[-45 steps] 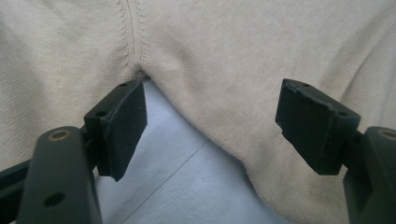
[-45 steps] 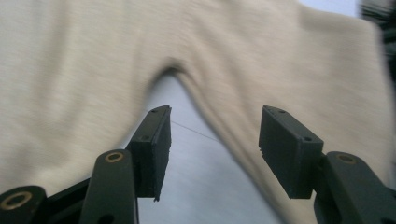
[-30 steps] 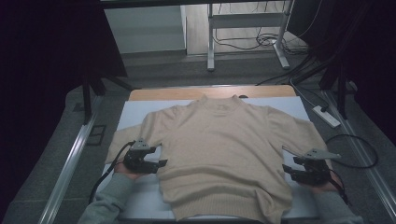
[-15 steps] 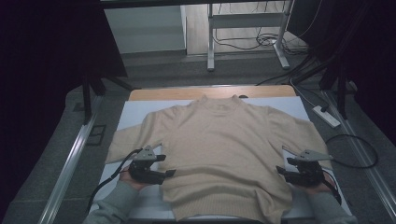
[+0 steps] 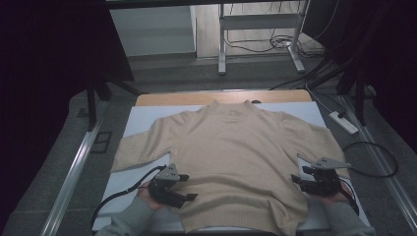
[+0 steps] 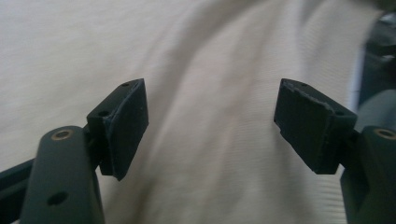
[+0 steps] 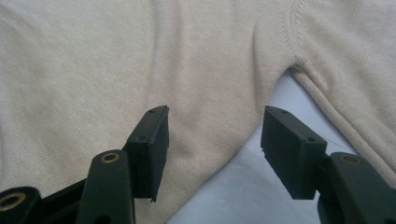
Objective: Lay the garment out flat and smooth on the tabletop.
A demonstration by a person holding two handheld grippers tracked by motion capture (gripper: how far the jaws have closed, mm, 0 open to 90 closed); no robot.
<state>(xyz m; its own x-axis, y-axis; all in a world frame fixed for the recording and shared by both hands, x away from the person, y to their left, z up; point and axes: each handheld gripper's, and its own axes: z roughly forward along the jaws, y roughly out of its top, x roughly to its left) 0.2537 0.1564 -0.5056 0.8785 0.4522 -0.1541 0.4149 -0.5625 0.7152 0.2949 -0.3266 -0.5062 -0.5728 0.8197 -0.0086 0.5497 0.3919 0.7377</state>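
one beige knitted sweater (image 5: 231, 162) is laid flat on one white-covered table (image 5: 142, 118). two sleeves are counted on it, and one high collar. two handheld grippers are seen, the left gripper (image 5: 189, 189) and the right gripper (image 5: 296, 169), each with two black jaws spread apart. one white power strip (image 5: 344, 123) is seen on the floor.

The right gripper (image 7: 212, 151) holds its black fingers (image 7: 152, 149) spread apart over the beige sweater's (image 7: 93, 70) side edge near the underarm, white table (image 7: 243, 196) beneath.
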